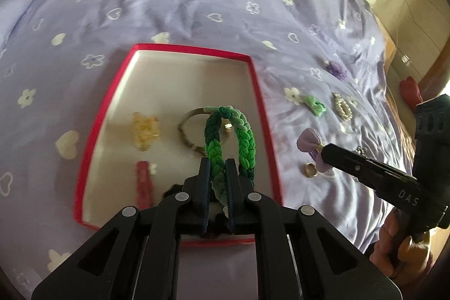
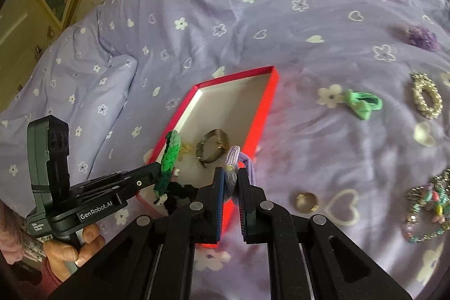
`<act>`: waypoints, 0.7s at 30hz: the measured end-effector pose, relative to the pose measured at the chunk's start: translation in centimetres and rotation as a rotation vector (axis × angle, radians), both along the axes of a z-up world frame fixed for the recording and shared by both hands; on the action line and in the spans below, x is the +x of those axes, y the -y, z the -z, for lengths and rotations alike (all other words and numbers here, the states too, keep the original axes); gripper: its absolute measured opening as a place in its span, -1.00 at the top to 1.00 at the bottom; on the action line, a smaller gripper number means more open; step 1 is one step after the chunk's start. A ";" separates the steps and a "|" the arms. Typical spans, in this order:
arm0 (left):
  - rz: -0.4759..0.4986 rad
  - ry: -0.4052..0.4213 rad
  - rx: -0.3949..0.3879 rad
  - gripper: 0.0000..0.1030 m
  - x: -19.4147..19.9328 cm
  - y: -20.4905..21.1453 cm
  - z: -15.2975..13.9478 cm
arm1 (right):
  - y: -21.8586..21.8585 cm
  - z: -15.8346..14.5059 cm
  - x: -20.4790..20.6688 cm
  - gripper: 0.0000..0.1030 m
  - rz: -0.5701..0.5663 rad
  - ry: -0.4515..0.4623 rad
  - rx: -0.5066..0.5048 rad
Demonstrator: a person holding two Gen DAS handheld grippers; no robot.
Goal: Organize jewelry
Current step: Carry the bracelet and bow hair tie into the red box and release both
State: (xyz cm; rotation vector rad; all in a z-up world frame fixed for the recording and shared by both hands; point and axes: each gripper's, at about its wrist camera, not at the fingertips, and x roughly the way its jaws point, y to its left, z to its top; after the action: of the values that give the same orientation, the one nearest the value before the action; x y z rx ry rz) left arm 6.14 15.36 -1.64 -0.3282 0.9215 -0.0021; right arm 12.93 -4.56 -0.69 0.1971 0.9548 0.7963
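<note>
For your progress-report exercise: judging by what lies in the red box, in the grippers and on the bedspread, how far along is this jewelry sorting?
Done: a bangle, yellow clip and red clip lie in the red box. In hand: left gripper holds a green braided band; right gripper a lavender band. Left: gold ring, green tie, pearl clip, beaded bracelet.

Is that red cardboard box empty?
No. The red cardboard box holds a yellow clip, a metal bangle and a red clip.

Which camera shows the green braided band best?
The left wrist view: the green band stands as a full loop above the red box, clamped in the left hand-held gripper. The right wrist view shows it edge-on.
</note>
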 end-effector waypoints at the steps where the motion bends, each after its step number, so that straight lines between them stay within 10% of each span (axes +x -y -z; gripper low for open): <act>1: -0.010 -0.001 0.003 0.84 -0.2 -0.4 0.1 | -0.4 0.0 -0.1 0.83 -0.006 0.001 0.000; 21: -0.128 -0.086 0.049 0.83 -0.4 -6.9 3.9 | -9.8 2.9 0.3 0.83 -0.122 0.011 -0.129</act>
State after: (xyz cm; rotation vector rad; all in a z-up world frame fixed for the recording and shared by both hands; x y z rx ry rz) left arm 5.78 22.29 -5.53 -0.3436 0.9826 0.1531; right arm 13.25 5.23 -3.60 0.0224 1.0111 0.8430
